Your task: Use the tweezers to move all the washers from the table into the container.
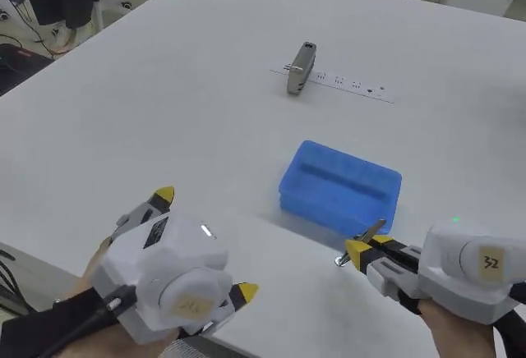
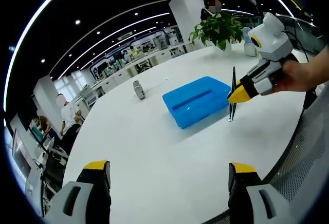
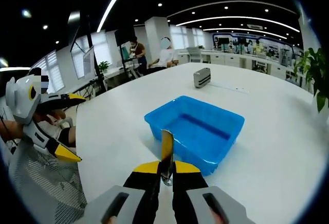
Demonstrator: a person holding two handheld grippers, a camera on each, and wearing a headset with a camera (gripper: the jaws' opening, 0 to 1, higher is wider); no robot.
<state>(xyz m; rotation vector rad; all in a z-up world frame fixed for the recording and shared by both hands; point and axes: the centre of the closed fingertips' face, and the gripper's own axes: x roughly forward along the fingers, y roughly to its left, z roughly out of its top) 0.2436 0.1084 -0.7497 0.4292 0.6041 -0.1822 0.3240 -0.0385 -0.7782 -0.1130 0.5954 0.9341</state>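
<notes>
Right gripper (image 3: 165,171) pinched tweezers (image 3: 167,144) beside container (image 3: 154,117); my left gripper (image 2: 168,166) spread, idle. Judged: keep squeeze steady, tips low, approach washers slowly.

- R tool (image 3: 165,171): jaws closed on tweezers (image 3: 167,143), near front wall of blue container (image 3: 205,124).
- L tool (image 3: 69,126): jaws apart, at left by bench (image 3: 115,126) edge.
- Grey box (image 3: 202,77): beyond container.

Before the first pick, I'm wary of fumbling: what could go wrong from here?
The tweezers sit thin in the shut right hand-held gripper, so they may twist. Their tip is close to the near wall of the blue container and could nudge it. The specks that look like washers lie beyond the container, so the reach passes over it.
</notes>
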